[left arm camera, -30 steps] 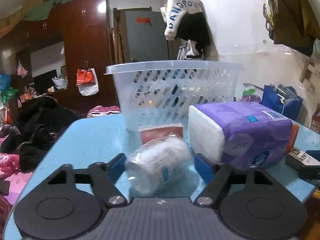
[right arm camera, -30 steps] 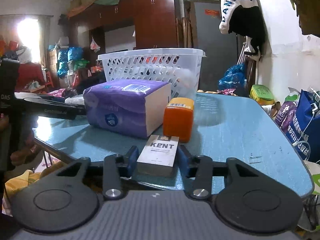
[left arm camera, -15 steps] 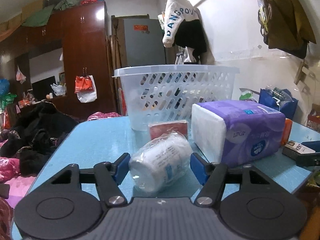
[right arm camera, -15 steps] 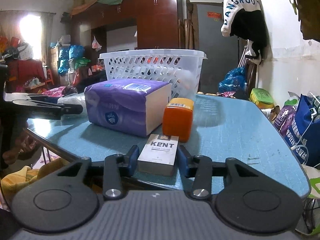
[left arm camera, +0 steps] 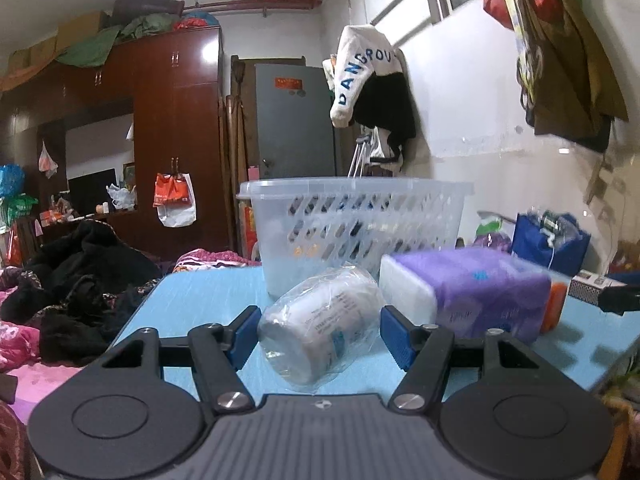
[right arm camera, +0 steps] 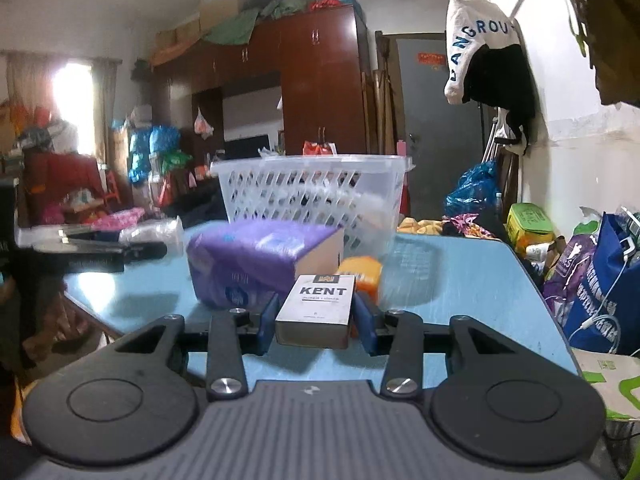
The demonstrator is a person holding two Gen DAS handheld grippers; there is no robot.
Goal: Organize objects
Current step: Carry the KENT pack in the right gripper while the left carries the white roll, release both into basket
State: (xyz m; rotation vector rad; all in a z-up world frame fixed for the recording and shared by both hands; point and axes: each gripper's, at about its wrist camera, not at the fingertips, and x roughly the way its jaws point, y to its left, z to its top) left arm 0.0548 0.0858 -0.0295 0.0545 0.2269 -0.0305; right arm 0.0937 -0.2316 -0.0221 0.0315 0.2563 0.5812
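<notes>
My left gripper [left arm camera: 320, 334] is shut on a white plastic-wrapped bottle [left arm camera: 320, 328] and holds it above the blue table [left arm camera: 192, 304]. My right gripper [right arm camera: 316, 318] is shut on a KENT cigarette pack [right arm camera: 318, 308], lifted off the table [right arm camera: 460, 280]. A white perforated basket [left arm camera: 356, 216] stands at the back of the table; it also shows in the right wrist view [right arm camera: 312, 192]. A purple tissue pack [left arm camera: 468, 296] and an orange box [left arm camera: 554, 308] lie in front of it.
The tissue pack [right arm camera: 256, 256] and orange box [right arm camera: 364, 272] sit between the right gripper and the basket. Bags [right arm camera: 600, 280] stand on the floor right of the table. A pile of dark clothes [left arm camera: 80, 276] lies to the left.
Both grippers have risen, lifting the bottle and the KENT pack off the table. The red item behind the bottle is now hidden.
</notes>
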